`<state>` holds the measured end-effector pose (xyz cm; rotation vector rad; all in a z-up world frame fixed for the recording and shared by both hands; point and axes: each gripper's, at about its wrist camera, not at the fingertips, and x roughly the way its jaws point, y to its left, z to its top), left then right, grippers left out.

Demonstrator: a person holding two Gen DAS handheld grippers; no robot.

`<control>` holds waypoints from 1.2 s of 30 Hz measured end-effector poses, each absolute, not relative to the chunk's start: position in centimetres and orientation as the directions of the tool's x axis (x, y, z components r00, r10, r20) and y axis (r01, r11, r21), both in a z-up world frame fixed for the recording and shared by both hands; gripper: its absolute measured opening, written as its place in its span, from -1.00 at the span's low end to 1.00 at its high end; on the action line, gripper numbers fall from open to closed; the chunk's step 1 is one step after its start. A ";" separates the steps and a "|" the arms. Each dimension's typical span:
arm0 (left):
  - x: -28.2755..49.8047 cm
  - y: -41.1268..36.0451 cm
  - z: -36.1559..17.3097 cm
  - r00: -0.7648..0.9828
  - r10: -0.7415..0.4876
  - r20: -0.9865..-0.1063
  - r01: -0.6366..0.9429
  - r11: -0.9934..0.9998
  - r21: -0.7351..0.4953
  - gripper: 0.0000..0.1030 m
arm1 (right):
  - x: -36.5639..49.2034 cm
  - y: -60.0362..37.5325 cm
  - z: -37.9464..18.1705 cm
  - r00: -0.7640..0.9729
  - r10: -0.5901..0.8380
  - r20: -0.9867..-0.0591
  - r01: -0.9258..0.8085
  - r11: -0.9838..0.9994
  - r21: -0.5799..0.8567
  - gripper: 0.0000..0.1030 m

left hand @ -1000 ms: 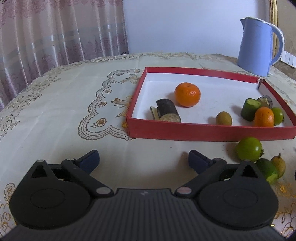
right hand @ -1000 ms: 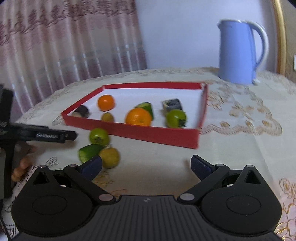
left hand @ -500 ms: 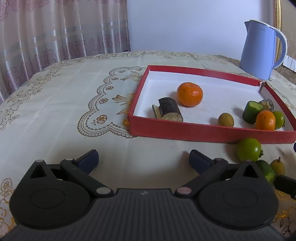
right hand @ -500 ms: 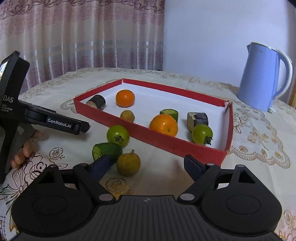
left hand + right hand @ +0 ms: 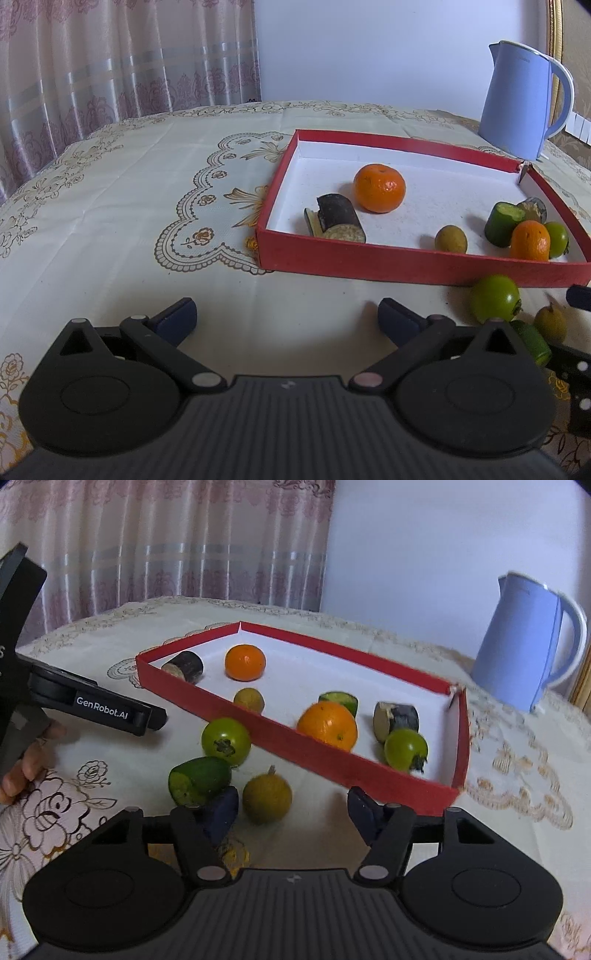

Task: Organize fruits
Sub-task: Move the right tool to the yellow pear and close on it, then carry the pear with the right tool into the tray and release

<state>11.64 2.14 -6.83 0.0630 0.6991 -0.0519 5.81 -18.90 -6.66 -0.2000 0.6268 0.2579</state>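
A red tray [image 5: 406,264] [image 5: 332,764] holds several fruits, among them an orange [image 5: 379,187] [image 5: 245,662]. Outside its near wall lie a green round fruit [image 5: 226,740] [image 5: 495,298], a green cut piece [image 5: 199,781] [image 5: 532,341] and a yellow-brown fruit [image 5: 266,798] [image 5: 550,323]. My right gripper [image 5: 291,810] is open, its fingers either side of the yellow-brown fruit, the left finger next to the green piece. My left gripper [image 5: 286,319] is open and empty over bare cloth, left of the loose fruits.
A blue kettle [image 5: 524,103] [image 5: 524,646] stands behind the tray at the right. The left gripper's body [image 5: 103,709] and the hand holding it lie left of the loose fruits. Curtains hang behind the table.
My right gripper has moved forward and down until its open fingers flank the yellow-brown fruit. My left gripper has shifted slightly and stays open.
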 end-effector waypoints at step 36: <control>11.6 2.1 -6.8 0.764 -0.027 -0.644 0.068 0.997 0.039 1.00 | 11.4 -22.6 -4.7 0.844 0.075 -0.530 -0.121 0.991 -0.053 -0.47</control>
